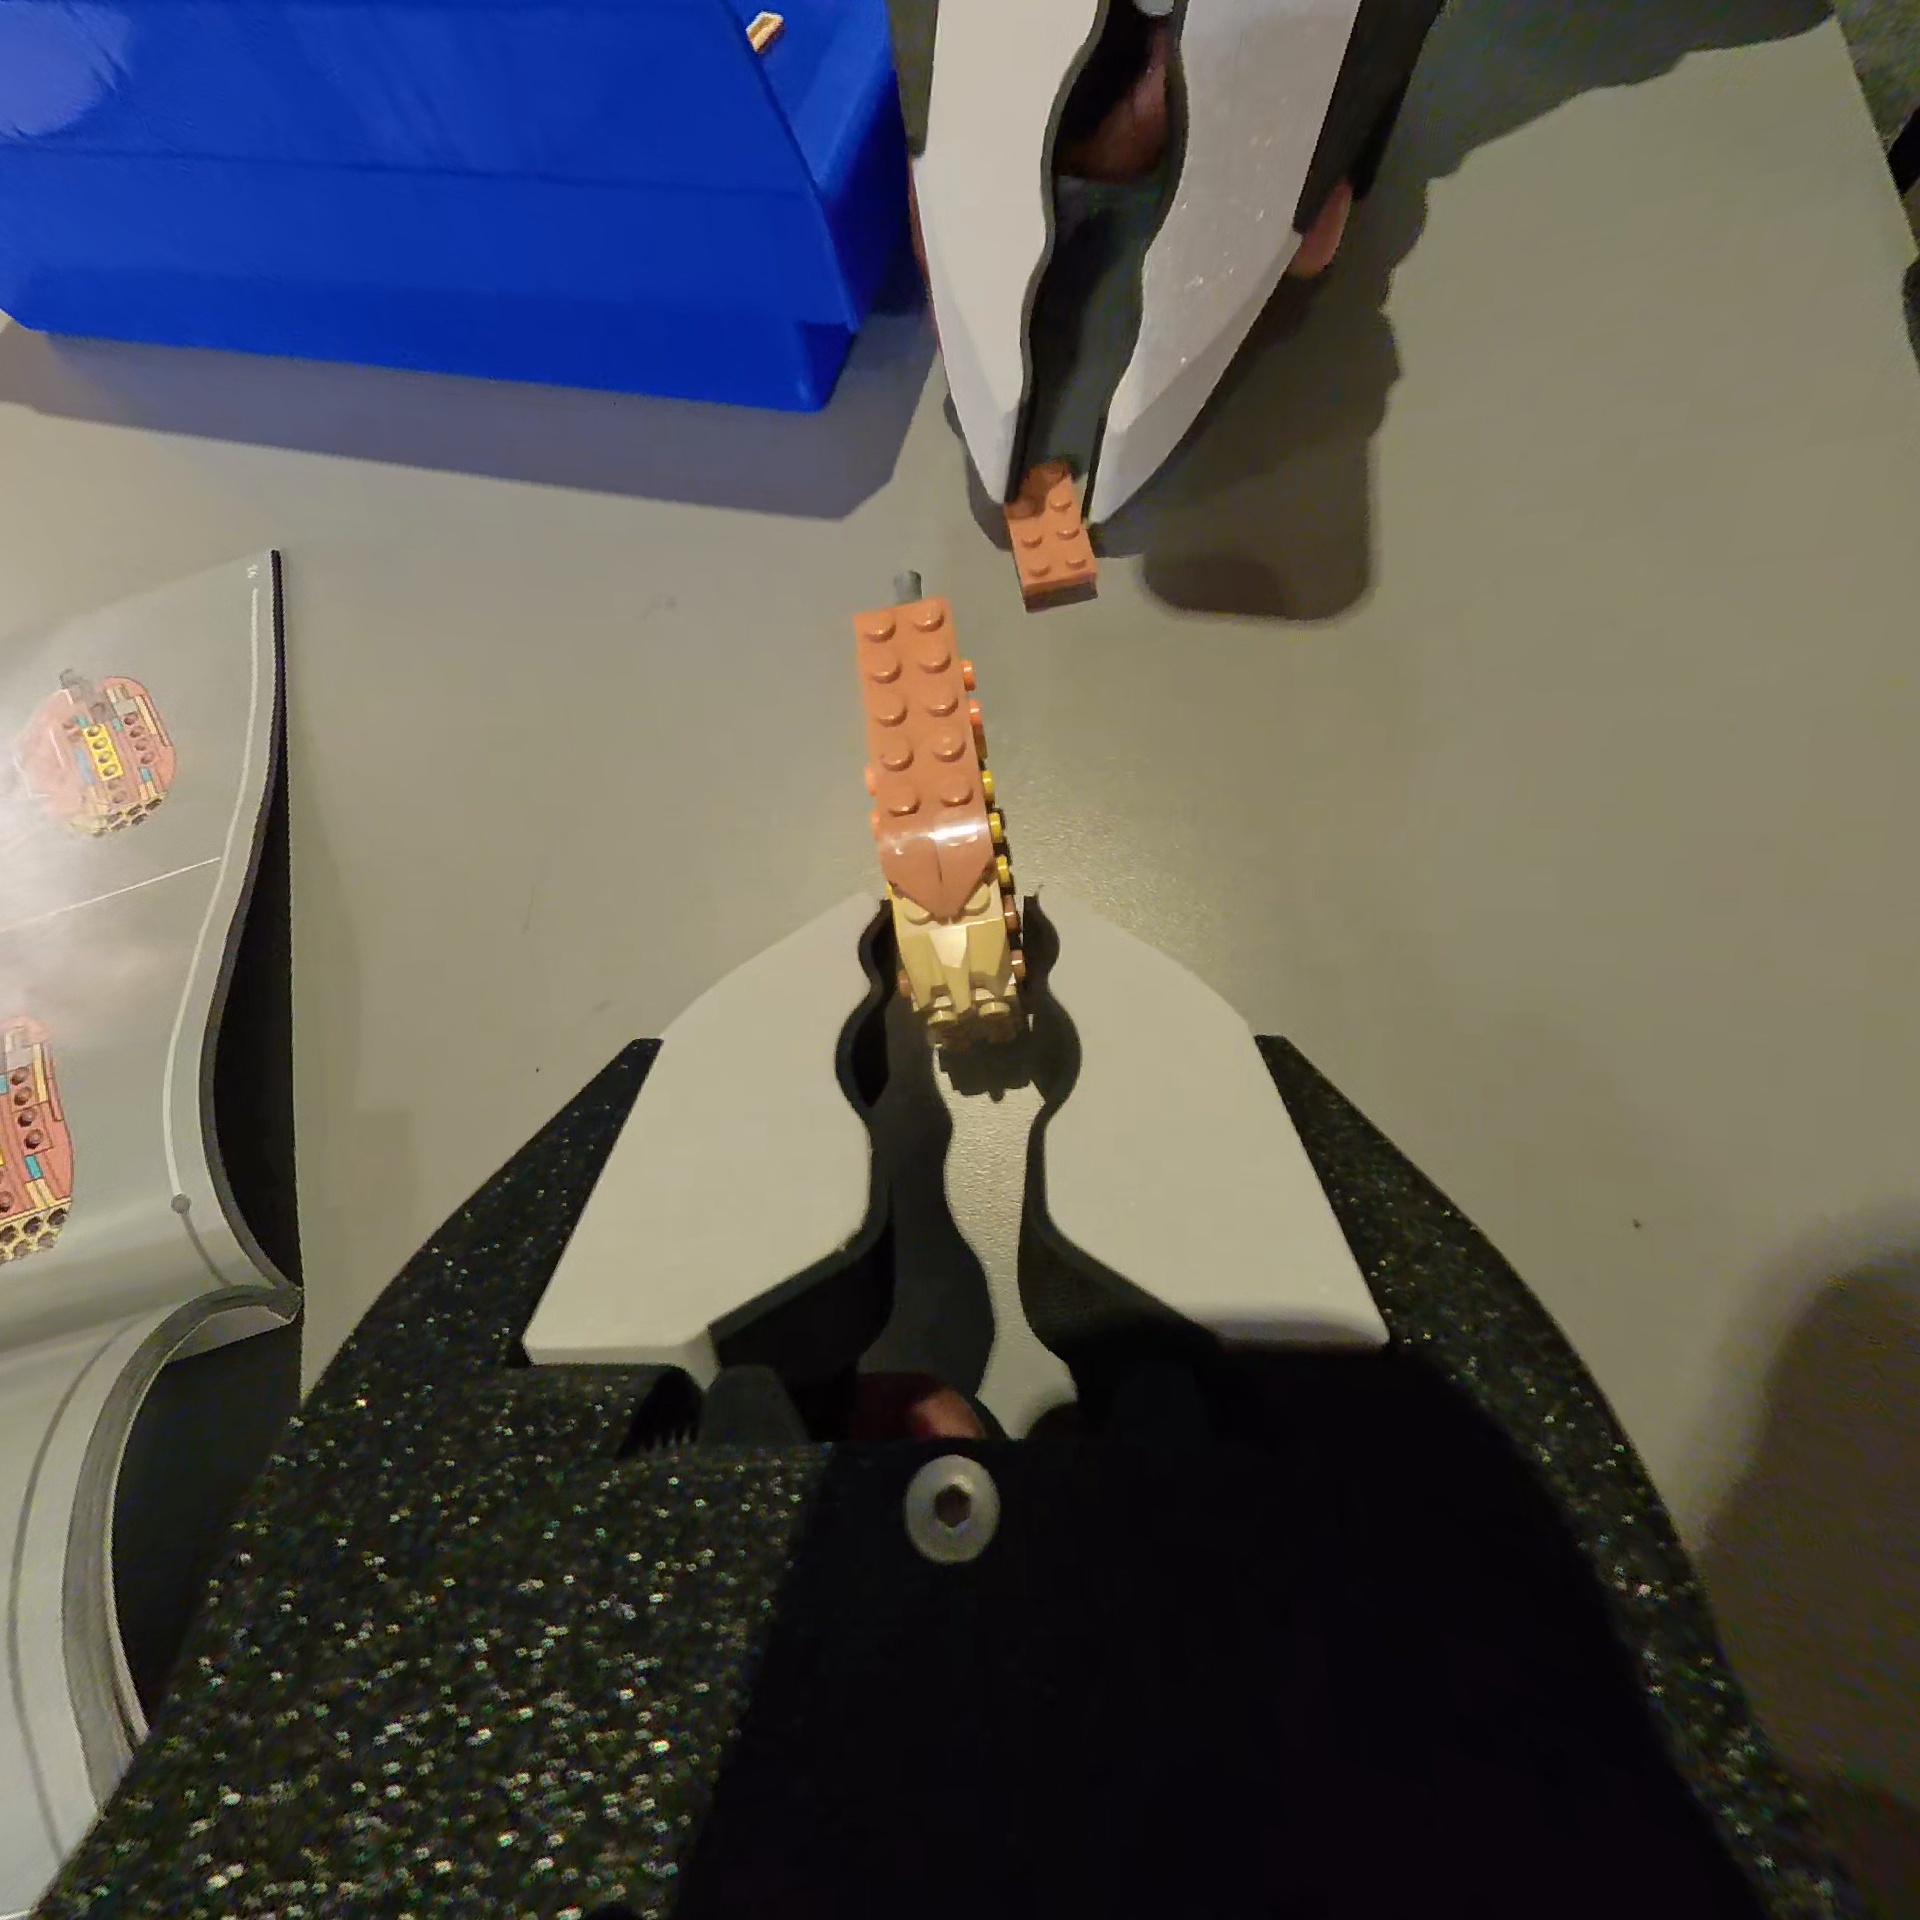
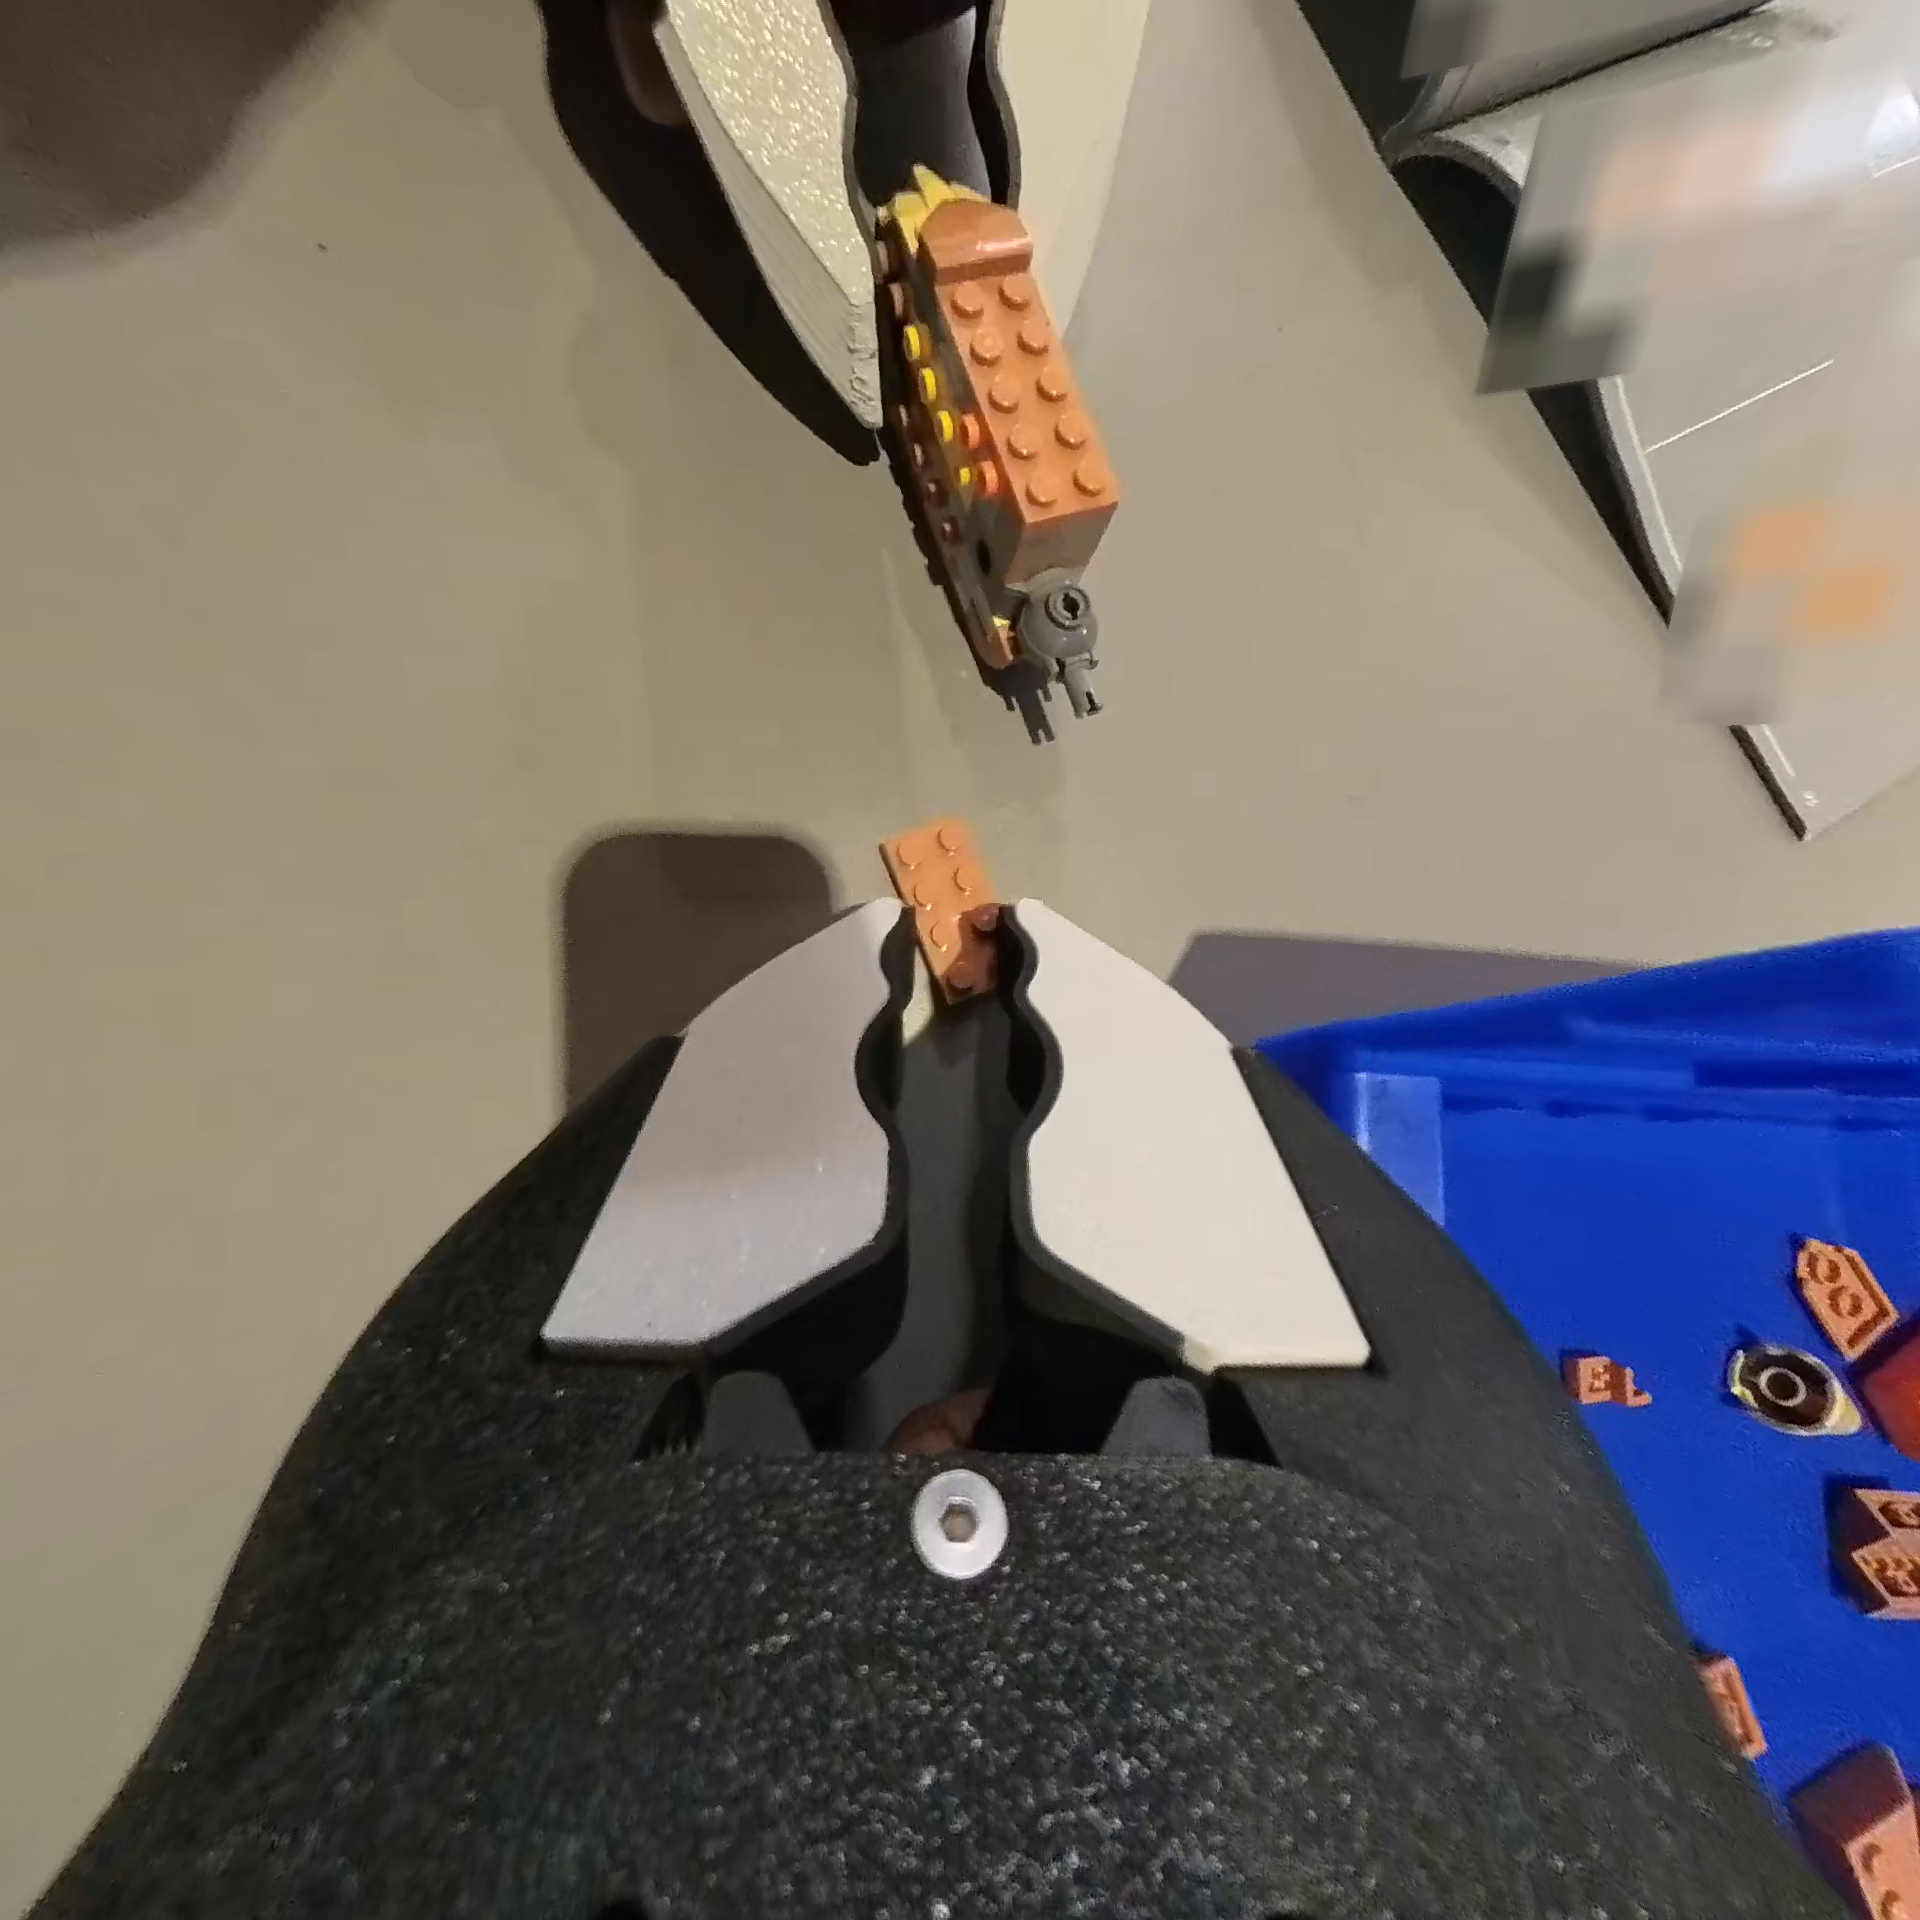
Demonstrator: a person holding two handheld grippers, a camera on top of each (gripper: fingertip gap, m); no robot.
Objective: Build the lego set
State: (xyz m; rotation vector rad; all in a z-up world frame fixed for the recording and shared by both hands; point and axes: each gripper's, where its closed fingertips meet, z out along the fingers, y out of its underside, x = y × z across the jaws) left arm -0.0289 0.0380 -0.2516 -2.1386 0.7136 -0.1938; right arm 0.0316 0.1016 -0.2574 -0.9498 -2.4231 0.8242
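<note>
Left gripper (image 1: 961, 961): we pinch the model (image 1: 925, 727) at its tan end, frame centre.
Right gripper (image 2: 961, 935): we pinch the small plate (image 2: 945, 914).
Relation: the model's long axis points toward the plate, a gap between.

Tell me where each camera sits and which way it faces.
Left wrist view: on the left gripper, looking along its jaws, shut on the lego model; beyond lie the blue bin and instruction booklet.
Right wrist view: on the right gripper, jaws shut on a brown plate; a fingertip shows between the jaws.
Shared: both show the model, plate, bin, booklet, grey table, and the opposite gripper facing them.
</note>
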